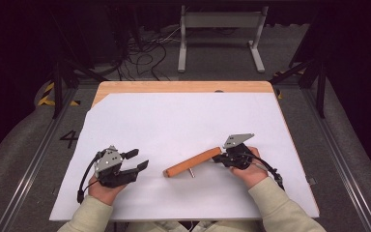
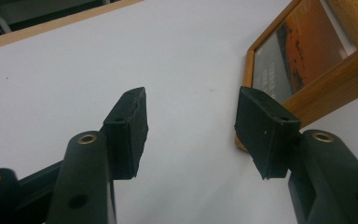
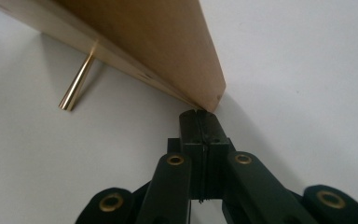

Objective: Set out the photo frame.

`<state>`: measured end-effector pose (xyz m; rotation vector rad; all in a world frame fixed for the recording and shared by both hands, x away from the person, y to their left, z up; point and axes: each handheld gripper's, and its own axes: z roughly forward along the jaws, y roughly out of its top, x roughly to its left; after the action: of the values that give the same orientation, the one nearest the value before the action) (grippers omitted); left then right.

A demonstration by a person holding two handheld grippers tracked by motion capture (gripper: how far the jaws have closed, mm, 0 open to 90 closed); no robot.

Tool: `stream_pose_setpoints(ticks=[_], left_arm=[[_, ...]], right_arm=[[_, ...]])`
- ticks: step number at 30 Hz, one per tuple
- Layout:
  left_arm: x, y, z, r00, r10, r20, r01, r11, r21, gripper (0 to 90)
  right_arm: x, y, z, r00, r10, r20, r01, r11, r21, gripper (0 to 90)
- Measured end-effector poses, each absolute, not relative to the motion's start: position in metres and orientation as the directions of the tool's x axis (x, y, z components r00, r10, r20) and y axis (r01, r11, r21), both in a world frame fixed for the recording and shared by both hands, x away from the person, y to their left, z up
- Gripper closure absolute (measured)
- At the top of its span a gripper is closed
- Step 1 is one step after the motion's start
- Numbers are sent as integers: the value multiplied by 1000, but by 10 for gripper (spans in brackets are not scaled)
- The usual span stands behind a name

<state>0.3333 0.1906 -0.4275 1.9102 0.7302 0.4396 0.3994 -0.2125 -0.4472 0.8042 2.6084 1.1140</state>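
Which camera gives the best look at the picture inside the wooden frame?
The left gripper view: the picture frame faces it, showing the orange picture. The high view has it edge-on; the right gripper view sees its wooden back.

A picture frame stands on edge near the middle of the table, propped by a thin metal leg on the person's side. The left gripper lies to its left, apart; the right gripper touches its right end.

Wooden table, white sheet, picture frame
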Motion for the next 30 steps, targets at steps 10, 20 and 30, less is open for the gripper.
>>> stream_pose_setpoints(ticks=[10,20,30], left_arm=[[331,194,-428,745,667,-15,299,-313,902,441],[332,192,-428,749,662,-18,300,-315,900,441],[333,192,-429,754,657,-21,300,-316,900,441]], right_arm=[[422,-200,-447,-820,566,83,439,529,726,900],[446,-181,-447,-809,571,141,482,507,715,900],[463,-163,-448,-816,555,158,486,513,707,900]])
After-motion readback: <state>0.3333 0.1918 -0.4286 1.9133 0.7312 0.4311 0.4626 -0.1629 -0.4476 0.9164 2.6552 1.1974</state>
